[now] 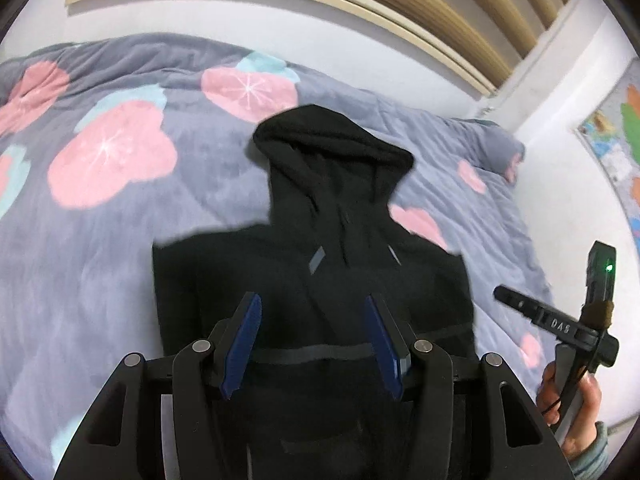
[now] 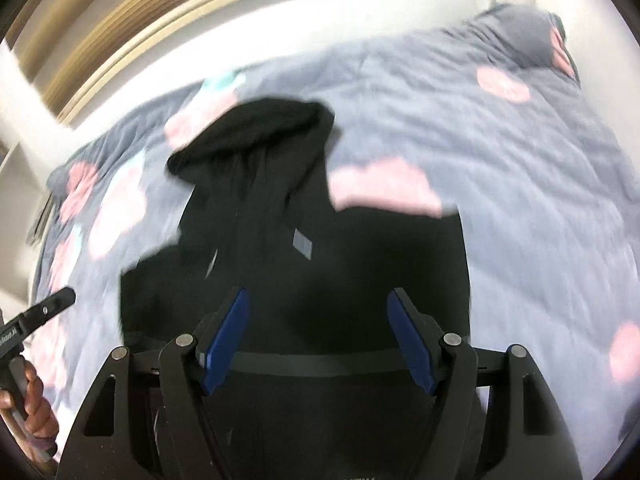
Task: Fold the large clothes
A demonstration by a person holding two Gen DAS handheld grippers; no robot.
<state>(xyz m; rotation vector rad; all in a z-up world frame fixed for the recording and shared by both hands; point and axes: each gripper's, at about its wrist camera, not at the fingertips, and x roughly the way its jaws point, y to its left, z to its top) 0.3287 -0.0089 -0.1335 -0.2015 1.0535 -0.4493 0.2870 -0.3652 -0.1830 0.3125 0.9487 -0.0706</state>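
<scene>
Only left view shows wall map (image 1: 624, 136); both grippers released above hoodie (image 1: 320, 264).

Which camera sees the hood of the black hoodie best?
The left wrist view. There the hood on the black hoodie is sharp, near the middle, its rolled edge clear against the flowered quilt. The right wrist view also shows the whole hood, but blurred and tilted left.

A black hooded sweatshirt (image 2: 280, 240) lies spread on the grey quilted bedspread with pink blotches (image 2: 520, 220), hood away from the camera. The right gripper (image 2: 318, 304) hangs over it, blue pads (image 2: 224, 340) wide apart. The left gripper (image 2: 44, 312) pokes in at the left edge.
</scene>
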